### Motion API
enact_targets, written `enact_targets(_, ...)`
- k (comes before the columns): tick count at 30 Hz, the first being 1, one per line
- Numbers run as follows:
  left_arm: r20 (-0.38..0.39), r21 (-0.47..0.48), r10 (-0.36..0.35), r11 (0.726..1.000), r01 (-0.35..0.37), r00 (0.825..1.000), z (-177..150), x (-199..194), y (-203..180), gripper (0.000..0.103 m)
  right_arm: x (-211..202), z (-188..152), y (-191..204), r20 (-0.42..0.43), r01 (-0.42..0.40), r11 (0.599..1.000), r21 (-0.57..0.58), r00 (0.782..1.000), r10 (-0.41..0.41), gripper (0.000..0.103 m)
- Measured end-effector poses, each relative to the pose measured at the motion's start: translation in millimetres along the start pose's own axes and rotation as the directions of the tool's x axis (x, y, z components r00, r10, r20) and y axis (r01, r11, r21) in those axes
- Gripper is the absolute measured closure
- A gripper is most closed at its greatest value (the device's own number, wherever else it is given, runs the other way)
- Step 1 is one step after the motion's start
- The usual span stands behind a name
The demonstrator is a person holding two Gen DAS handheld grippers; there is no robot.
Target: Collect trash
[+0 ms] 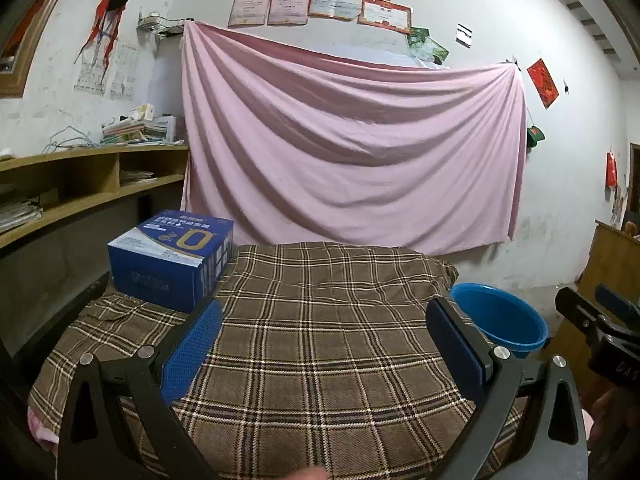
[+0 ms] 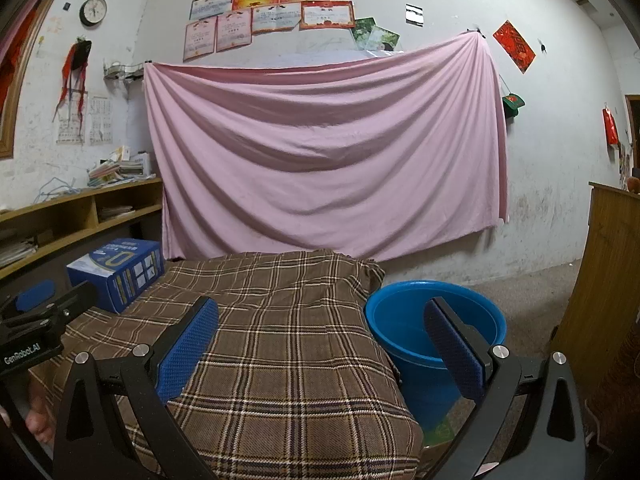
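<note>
Left wrist view: your left claw [image 1: 324, 344] hangs spread and empty over the plaid-covered table [image 1: 320, 300]. Your right claw [image 2: 320, 340] is spread too. A blue box [image 1: 170, 258] sits at the table's far left corner; a blue bucket [image 2: 436, 320] stands beside its right edge.

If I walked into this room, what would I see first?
Probably the big pink sheet hanging across the back wall, under rows of framed certificates. In front of it a brown plaid cloth covers a table with a blue box at its far left corner. A blue bucket stands on the floor to the table's right, and both the left gripper and the right gripper are open and empty.
</note>
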State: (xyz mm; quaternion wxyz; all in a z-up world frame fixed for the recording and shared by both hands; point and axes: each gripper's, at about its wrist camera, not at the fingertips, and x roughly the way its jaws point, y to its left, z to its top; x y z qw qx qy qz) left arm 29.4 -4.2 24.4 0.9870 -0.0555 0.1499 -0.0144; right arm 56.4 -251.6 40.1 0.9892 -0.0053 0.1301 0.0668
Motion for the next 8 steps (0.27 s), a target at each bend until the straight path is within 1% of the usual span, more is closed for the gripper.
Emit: enact_targets(8, -0.01, 0.004, -0.002, 1.0, 0.002, 1.0, -0.2, 2.7, 0.5, 0.003, 0.6, -3.8, 0.8, -0.007, -0.003, 1.0, 0.001, 1.0, 0.003, 0.0)
